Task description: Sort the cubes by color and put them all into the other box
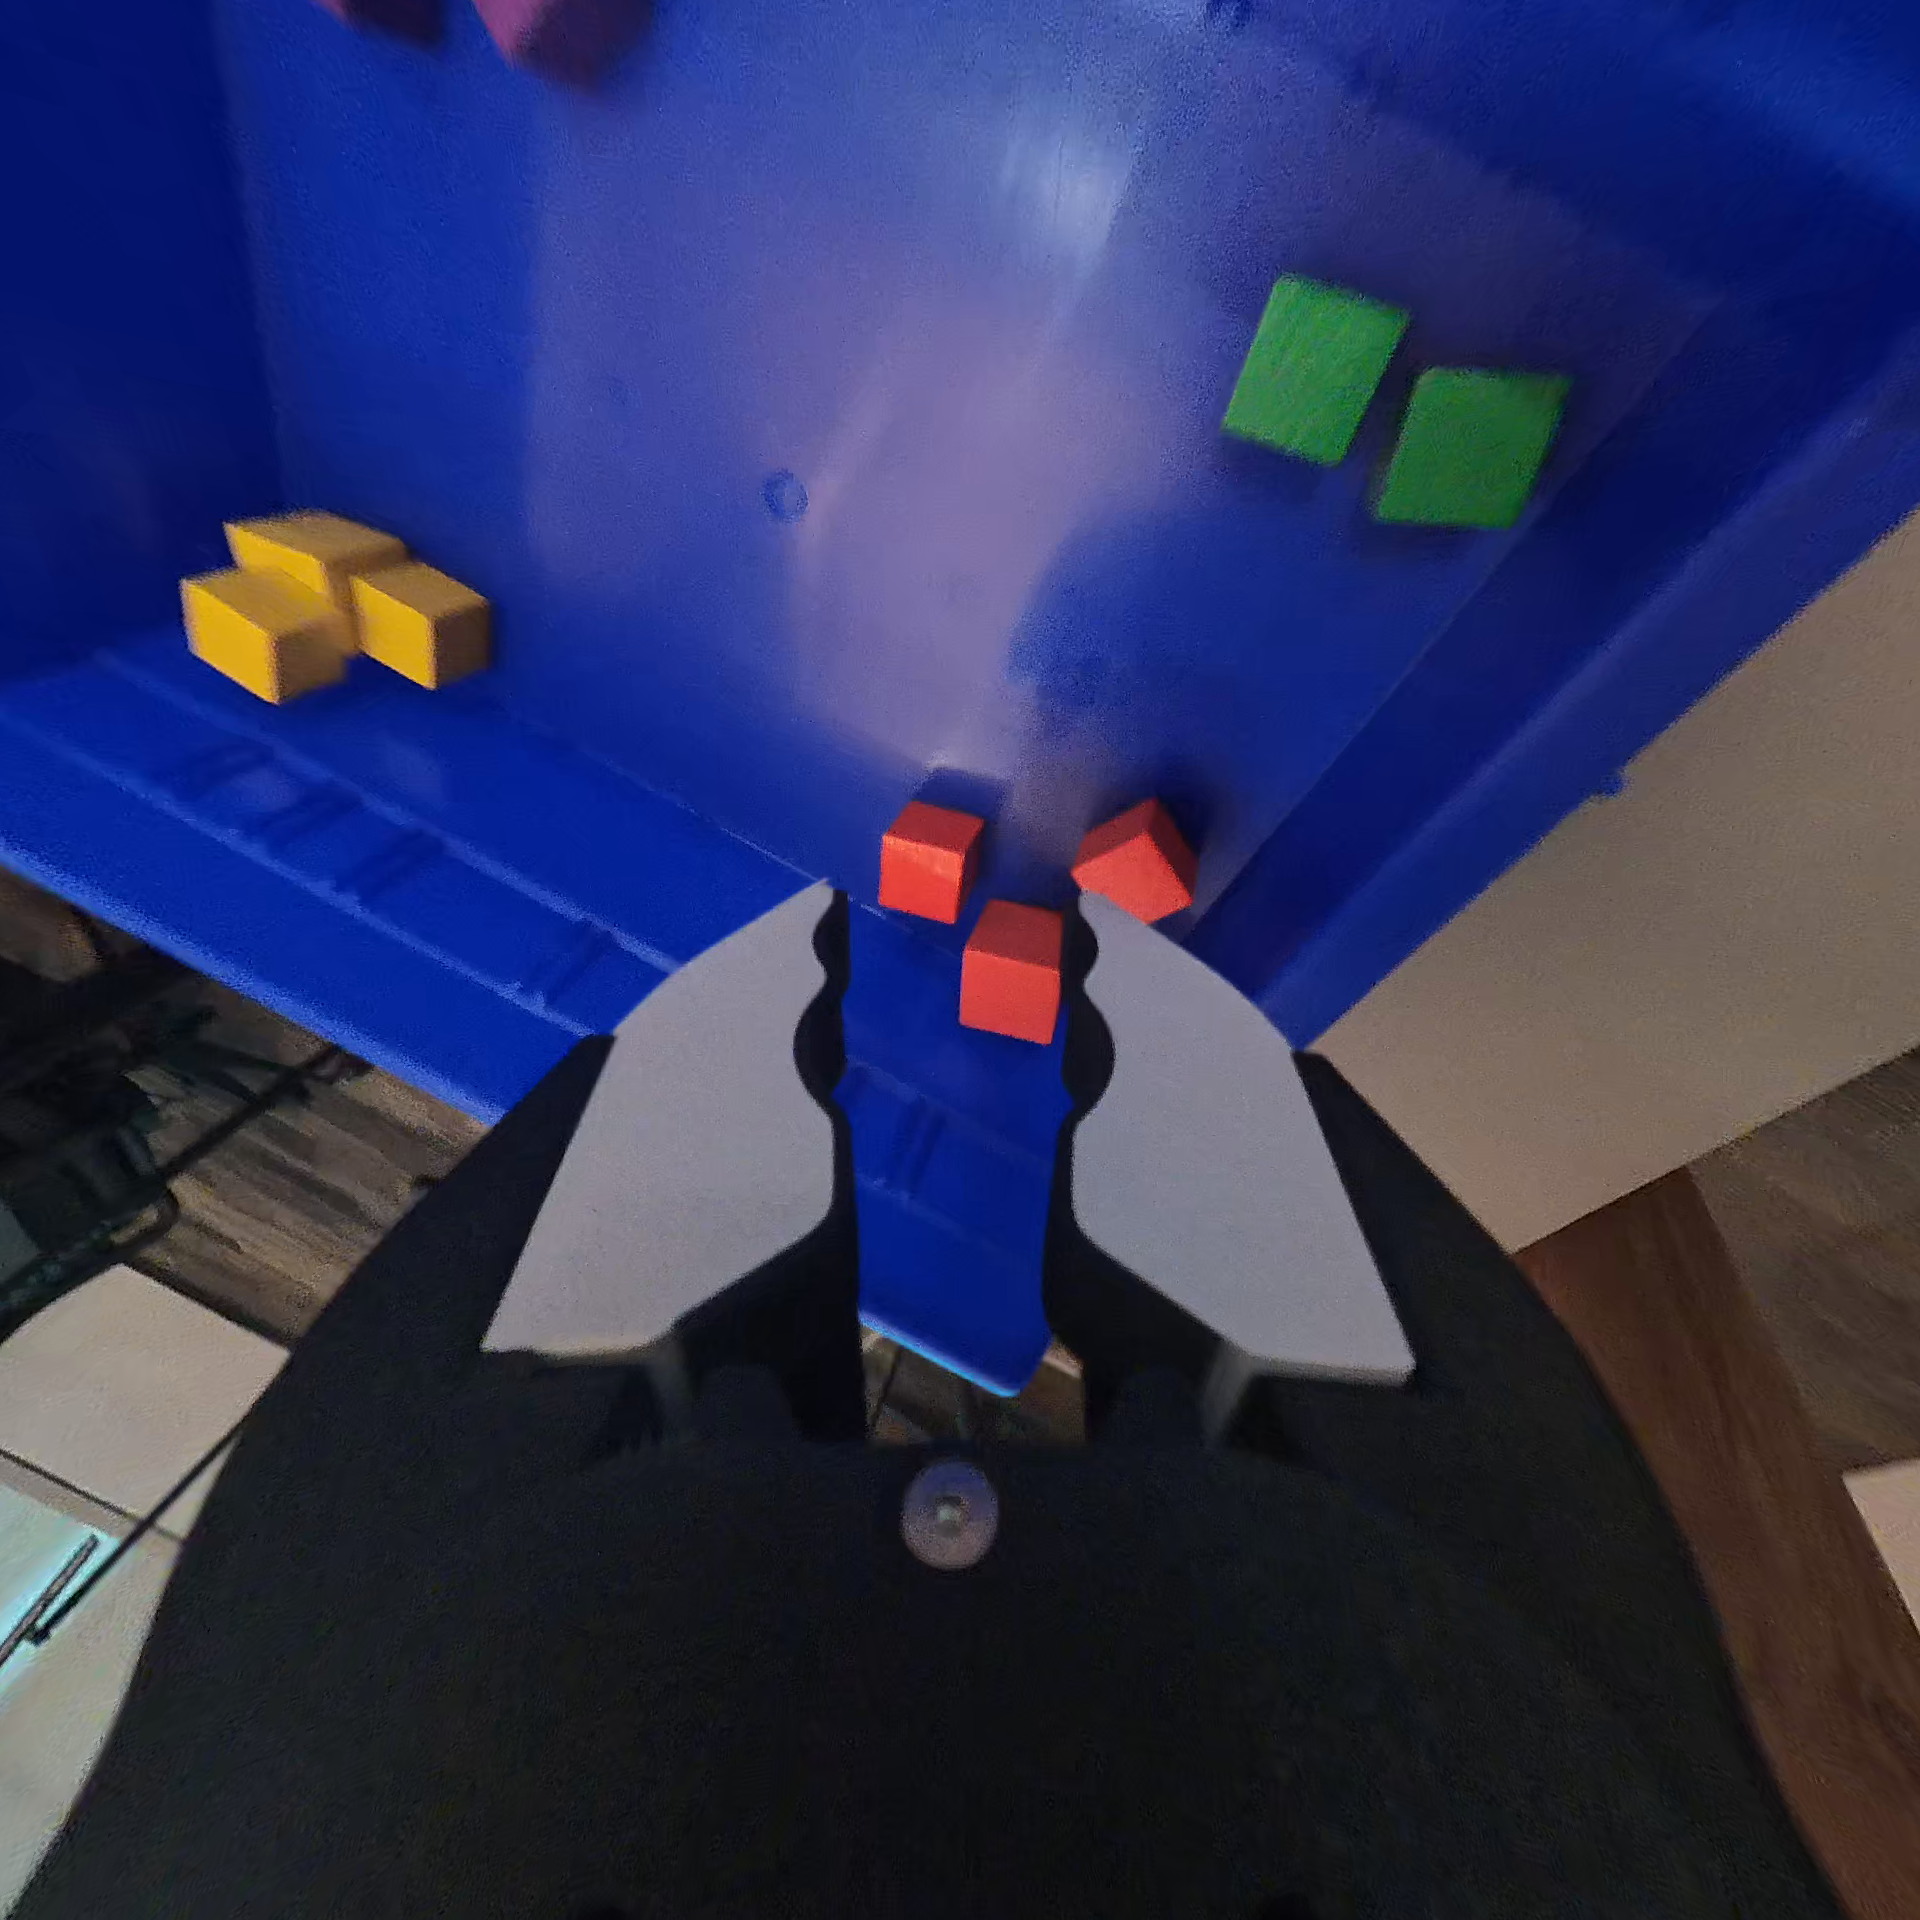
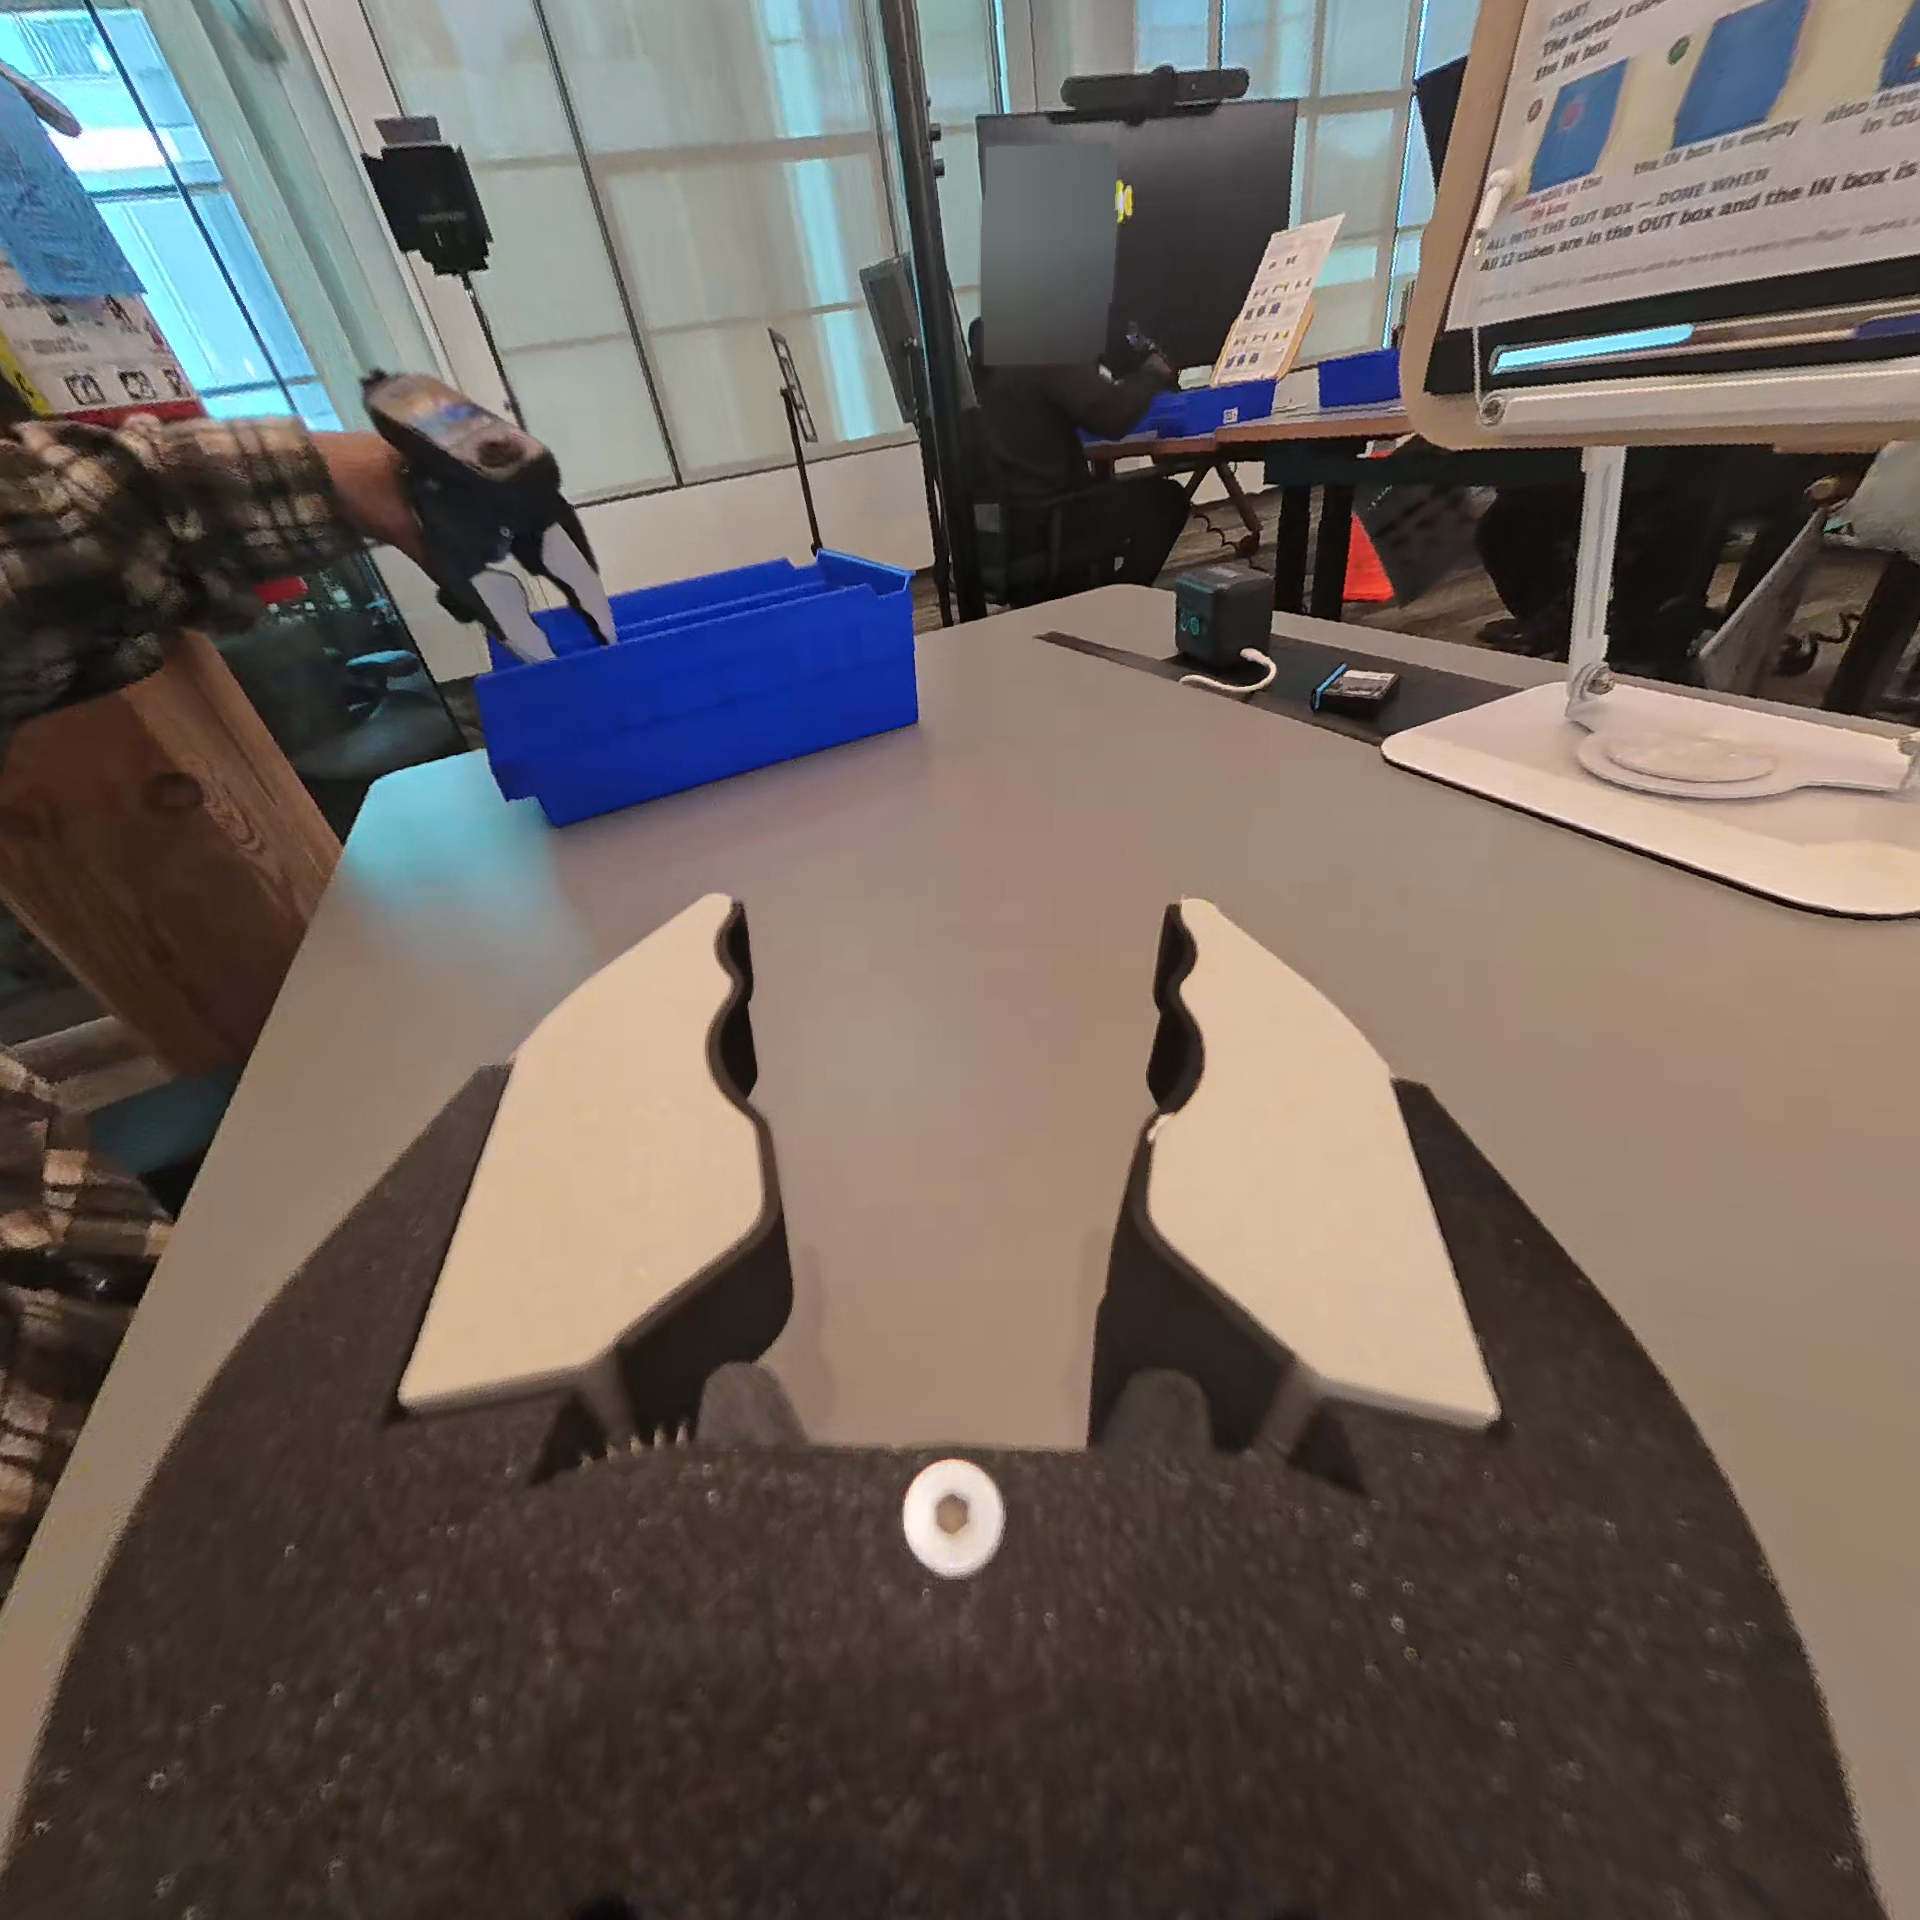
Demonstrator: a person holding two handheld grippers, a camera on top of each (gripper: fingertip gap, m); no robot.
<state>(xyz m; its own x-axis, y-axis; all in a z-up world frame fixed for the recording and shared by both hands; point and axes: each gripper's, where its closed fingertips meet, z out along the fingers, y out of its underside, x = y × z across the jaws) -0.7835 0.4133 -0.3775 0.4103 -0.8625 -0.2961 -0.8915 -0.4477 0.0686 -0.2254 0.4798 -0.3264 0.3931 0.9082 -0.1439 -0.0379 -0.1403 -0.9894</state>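
Left gripper [image 1: 954,904] poised over a near corner of the blue box [image 1: 644,343], jaws parted with nothing between them, fingertips just above a cluster of three red cubes [image 1: 1008,971] lying in that corner. Near the opposite end of the same long wall, three yellow cubes [image 1: 322,608] bunched together and touching. Toward the far wall on the red side, two green cubes [image 1: 1392,410] side by side with a thin gap between. At the top edge of the left wrist view, purple cubes [image 1: 551,36], blurred and cut off, count unclear.

From the right wrist view, blue box [image 2: 707,691] near the far left corner of the grey table [image 2: 1039,831], contents hidden by its walls. Left gripper [image 2: 566,634] dipping in at its left end, held by a hand [image 2: 364,488] in a plaid sleeve [image 2: 156,520].

Right gripper [image 2: 951,914] low over bare table, well apart from the box, jaws spread wide and empty.

At the right edge of the table, a stand [image 2: 1662,790] carrying an instruction sheet [image 2: 1704,156] with printed text and small blue pictures. Similar sheet [image 2: 1278,301] on a far desk, too small to read.
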